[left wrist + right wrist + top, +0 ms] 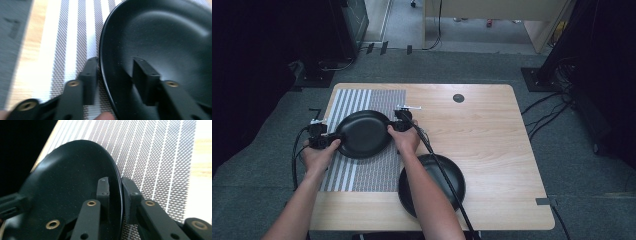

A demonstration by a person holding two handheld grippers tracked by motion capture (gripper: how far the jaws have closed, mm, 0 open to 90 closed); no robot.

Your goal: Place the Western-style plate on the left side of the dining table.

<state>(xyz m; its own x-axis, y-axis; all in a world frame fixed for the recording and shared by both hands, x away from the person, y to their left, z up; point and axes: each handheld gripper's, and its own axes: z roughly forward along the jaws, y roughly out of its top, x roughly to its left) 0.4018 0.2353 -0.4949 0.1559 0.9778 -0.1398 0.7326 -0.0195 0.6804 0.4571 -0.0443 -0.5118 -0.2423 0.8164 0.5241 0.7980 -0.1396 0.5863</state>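
A black plate (362,134) lies on the striped grey-and-white placemat (372,170) at the table's left. My left gripper (332,140) is at its left edge. In the left gripper view the left gripper (115,61) straddles the plate (160,37) rim, one jaw on the mat outside and the other well inside, with a clear gap to the rim. My right gripper (394,125) is at the plate's right edge. In the right gripper view the right gripper (114,180) has the plate (67,177) rim between its jaws, close but not pinched.
A second black plate (457,180) sits on the bare wooden table (492,140) near the front edge, partly under the right forearm. A cable trails from the right gripper across it. A small dark round cap (458,98) lies at the back of the table.
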